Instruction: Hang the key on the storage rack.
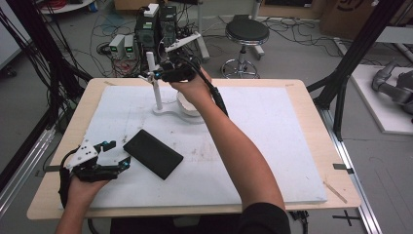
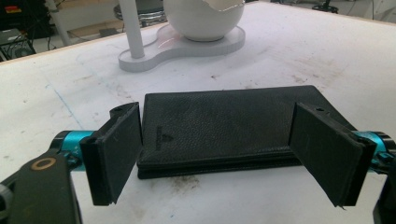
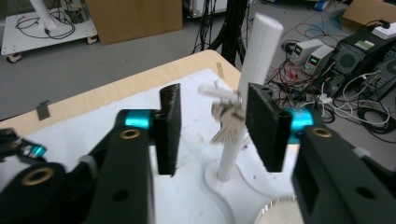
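beside the white post (image 3: 243, 107), ridged metal keys (image 3: 227, 122); grained black wallet (image 2: 224, 126) flat.

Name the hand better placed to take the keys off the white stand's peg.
Right. The right tool is open with the keys hanging between its pads, beside the white post. The left tool is far off, open around the black wallet near the table's front.
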A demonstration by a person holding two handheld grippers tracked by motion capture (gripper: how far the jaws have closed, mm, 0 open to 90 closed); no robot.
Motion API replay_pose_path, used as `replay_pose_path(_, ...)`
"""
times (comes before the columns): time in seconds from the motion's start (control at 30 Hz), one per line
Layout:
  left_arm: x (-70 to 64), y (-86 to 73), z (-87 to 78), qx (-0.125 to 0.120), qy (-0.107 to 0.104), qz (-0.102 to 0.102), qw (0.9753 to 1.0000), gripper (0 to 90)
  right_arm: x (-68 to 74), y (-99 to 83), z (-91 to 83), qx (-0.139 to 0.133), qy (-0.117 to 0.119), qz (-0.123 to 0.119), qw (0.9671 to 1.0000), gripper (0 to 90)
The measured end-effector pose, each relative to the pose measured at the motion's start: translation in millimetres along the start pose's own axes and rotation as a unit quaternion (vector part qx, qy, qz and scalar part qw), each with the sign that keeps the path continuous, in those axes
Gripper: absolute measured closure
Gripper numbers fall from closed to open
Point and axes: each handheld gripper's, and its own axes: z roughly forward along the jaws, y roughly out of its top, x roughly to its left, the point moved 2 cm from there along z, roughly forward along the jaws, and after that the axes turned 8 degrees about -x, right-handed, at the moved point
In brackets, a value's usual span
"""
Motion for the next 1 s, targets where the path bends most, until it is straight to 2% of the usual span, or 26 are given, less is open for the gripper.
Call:
replay_pose_path(0.27,-2.5,1.2,5.6,0.005,-0.003,0.003,1.0000,17.7,-4.8,-28.1,-42.1,-0.010,-0.014,0.016,0.9997,42.2)
replay_pose_path(0.43,1.2,3.0,8.9,0.011,0.000,0.007,0.9999,17.7,-6.4,-44.0,-71.9,-0.029,-0.022,0.025,0.9990,36.3)
replay_pose_path(0.5,2.5,3.2,10.6,0.013,0.000,0.004,0.9999,17.7,-6.4,-49.2,-82.8,-0.021,-0.028,0.031,0.9989,31.8)
replay_pose_path(0.63,2.8,3.2,12.6,0.015,-0.003,0.003,0.9999,17.7,-6.2,-62.4,-103.2,-0.032,-0.049,0.024,0.9980,31.0)
replay_pose_path(1.0,1.0,3.4,17.3,0.017,-0.006,0.003,0.9998,17.7,-8.9,-112.8,-150.7,-0.037,-0.074,0.048,0.9954,24.9)
